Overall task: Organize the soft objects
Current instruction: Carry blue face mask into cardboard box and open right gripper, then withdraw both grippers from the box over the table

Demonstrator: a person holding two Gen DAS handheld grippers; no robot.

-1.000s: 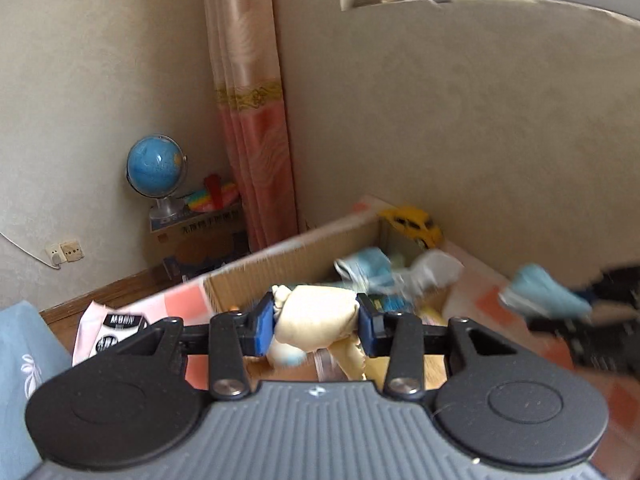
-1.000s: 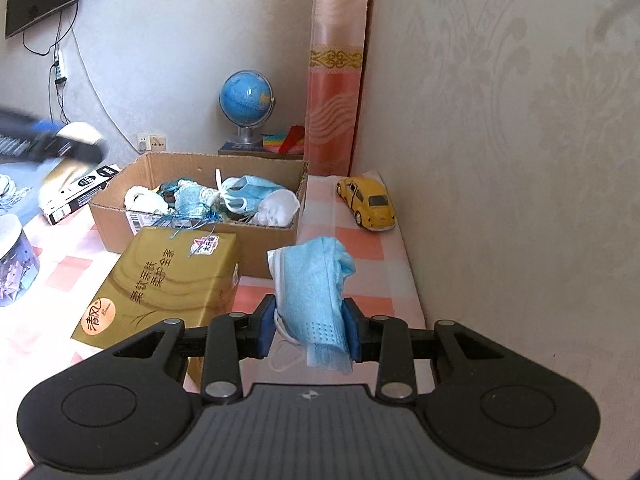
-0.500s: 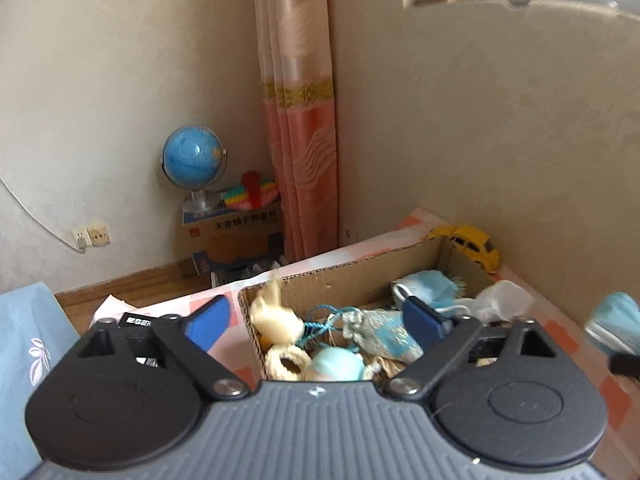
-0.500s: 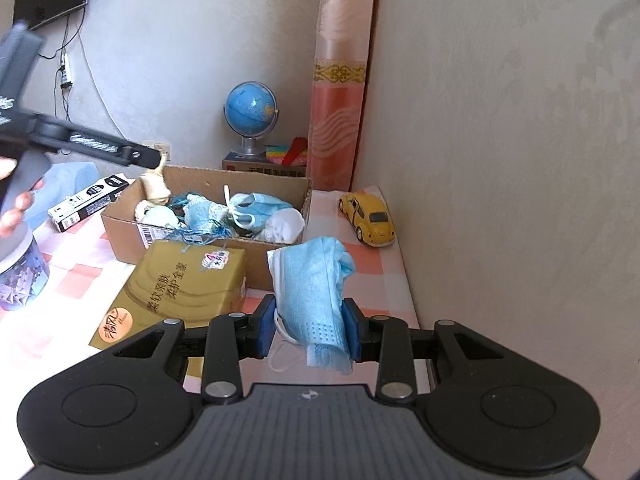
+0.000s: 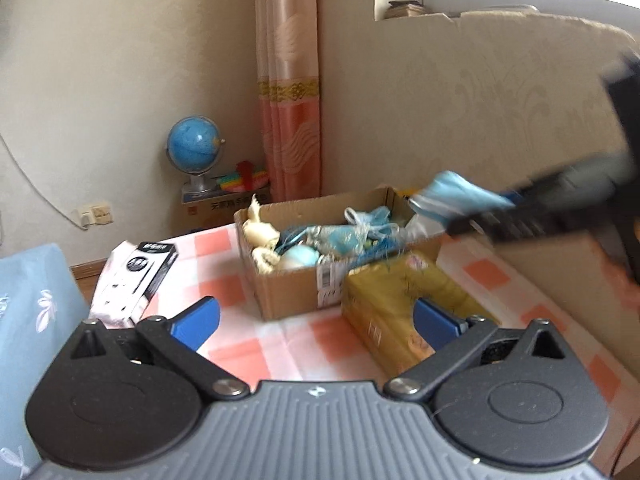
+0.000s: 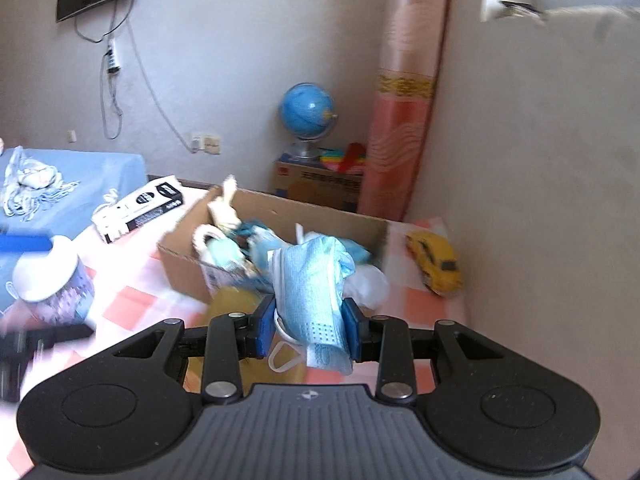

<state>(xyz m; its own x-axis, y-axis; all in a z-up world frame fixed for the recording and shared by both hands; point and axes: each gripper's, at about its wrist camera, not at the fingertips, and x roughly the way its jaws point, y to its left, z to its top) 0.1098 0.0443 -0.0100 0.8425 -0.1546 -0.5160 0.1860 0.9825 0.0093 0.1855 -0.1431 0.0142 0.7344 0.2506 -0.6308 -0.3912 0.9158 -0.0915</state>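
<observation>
An open cardboard box (image 5: 288,296) (image 6: 276,212) on the checked cloth holds several soft things, among them a cream plush toy (image 5: 260,234) (image 6: 226,210) at its left end. My left gripper (image 5: 316,324) hangs short of the box, its jaws opening wide with nothing between them. A crumpled blue face mask (image 6: 312,280) is pinched in my right gripper (image 6: 308,328), which is shut on it. In the left wrist view that mask (image 5: 452,194) hovers over the box's right end.
A golden tissue pack (image 5: 400,308) lies in front of the box. A black-and-white carton (image 5: 136,276) lies to the left, a yellow toy car (image 6: 436,262) by the wall, a patterned tin (image 6: 52,284) at the left. A globe (image 5: 194,152) stands behind.
My left gripper let the cream plush toy go into the box, opened wide and drew back. My right gripper rose and moved towards the box with the mask.
</observation>
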